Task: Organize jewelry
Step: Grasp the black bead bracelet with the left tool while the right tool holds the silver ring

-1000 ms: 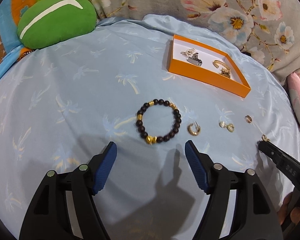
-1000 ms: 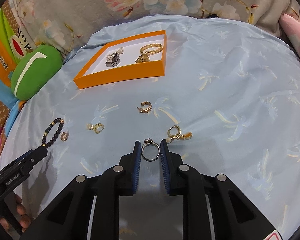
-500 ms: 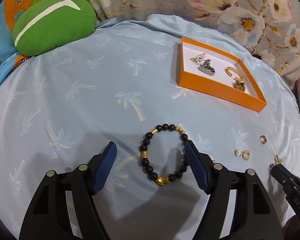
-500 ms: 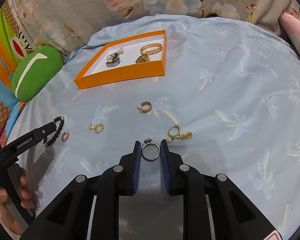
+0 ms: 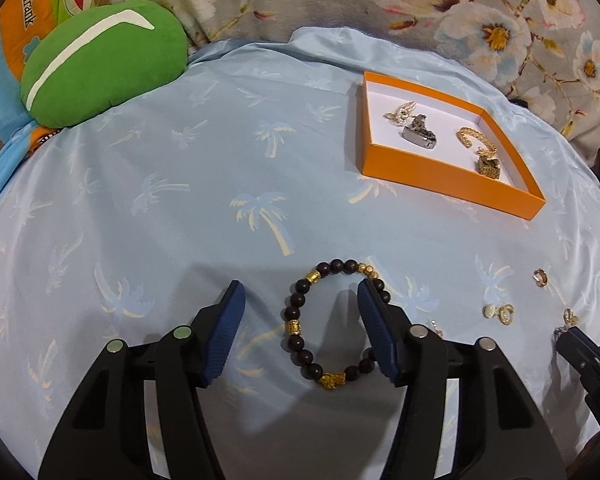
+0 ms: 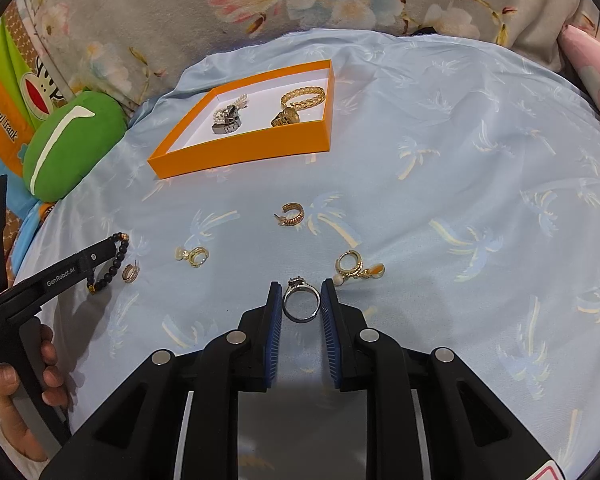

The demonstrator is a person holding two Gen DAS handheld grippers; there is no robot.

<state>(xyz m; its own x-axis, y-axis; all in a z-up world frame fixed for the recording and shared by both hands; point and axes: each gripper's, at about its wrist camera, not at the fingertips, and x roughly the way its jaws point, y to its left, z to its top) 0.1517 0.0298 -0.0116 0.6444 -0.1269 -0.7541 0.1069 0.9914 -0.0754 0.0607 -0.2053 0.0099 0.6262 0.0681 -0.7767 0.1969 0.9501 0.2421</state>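
While the left hand-held gripper point(image 5: 300, 332) hangs low over the blue palm-print sheet point(image 5: 220, 168), its jaws are closing with the dark beaded bracelet point(image 5: 332, 324) lying flat between them. Its right pad sits over the bracelet's right edge, while the left pad is clear of the beads, so nothing is gripped. The right hand-held gripper point(image 6: 301, 304) is clamped on a silver ring point(image 6: 301, 305), the ring's stone pointing away from the camera. Just right of it lies a gold hoop earring with a pale drop point(image 6: 354, 267); farther up the sheet is a ribbed gold hoop point(image 6: 291, 214), and to the left a small gold earring with a pearl point(image 6: 194, 256). The orange box point(image 6: 236, 152) sits at the far side of the sheet, holding a gold braided bangle point(image 6: 303, 97) and other pieces. A green cushion point(image 5: 100, 76) rests at the left.
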